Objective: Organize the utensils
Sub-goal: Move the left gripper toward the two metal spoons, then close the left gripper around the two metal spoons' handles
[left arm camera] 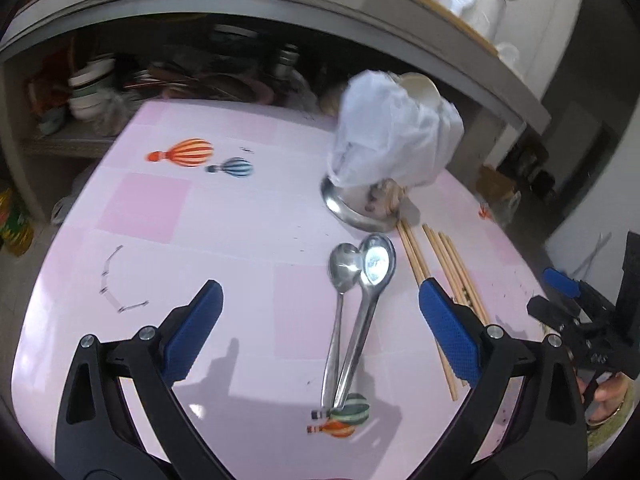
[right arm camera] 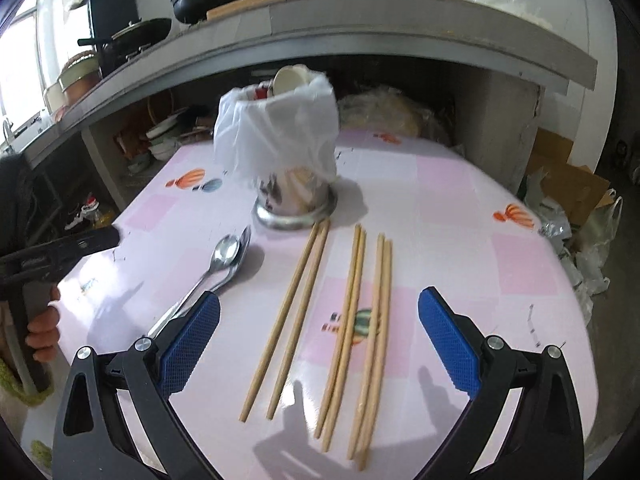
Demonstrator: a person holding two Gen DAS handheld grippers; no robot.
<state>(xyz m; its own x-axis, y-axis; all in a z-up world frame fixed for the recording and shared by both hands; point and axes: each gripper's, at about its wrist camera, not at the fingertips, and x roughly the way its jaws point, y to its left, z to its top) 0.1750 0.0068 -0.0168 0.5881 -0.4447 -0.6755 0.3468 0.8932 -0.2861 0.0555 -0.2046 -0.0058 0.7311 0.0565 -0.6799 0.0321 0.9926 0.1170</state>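
Two spoons lie crossed on pink table w/ L gripper spread wide above, empty. Chopsticks lie in 3 pairs under R gripper, also wide, empty. Steel holder stands just behind. Step: approach; next, prob lower & clamp, then drop in holder.

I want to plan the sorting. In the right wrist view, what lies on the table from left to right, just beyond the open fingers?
Two spoons → first chopstick pair → second chopstick pair → third chopstick pair.
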